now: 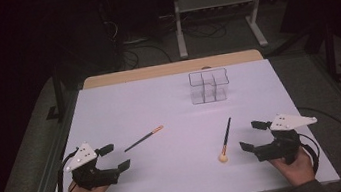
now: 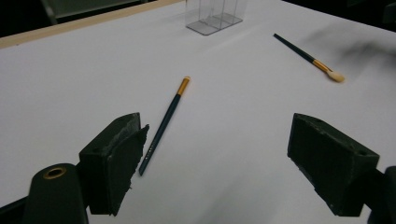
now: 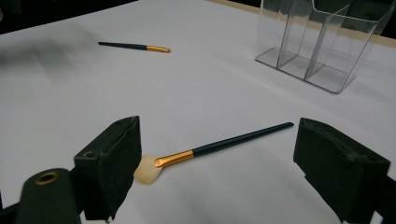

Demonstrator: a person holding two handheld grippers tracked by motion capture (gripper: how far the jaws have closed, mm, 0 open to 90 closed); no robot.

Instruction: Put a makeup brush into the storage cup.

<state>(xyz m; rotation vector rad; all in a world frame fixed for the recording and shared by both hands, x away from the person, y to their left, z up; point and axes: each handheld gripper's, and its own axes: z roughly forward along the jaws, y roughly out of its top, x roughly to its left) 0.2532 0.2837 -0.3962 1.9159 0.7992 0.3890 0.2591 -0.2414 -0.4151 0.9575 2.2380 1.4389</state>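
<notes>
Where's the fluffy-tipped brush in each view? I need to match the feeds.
High view: fluffy-tipped brush right of centre, beside the right gripper.
Left gripper view: upper right.
Right gripper view: low centre, between the fingers.
Shared landmark: clear organizer, far behind it.

No text, label, brand, number or sign can be read in any of the views. The thin brush (image 2: 163,126) near the desk's left edge carries a row of tiny pale marks along the lower end of its handle in the left gripper view, too small to make out.
</notes>
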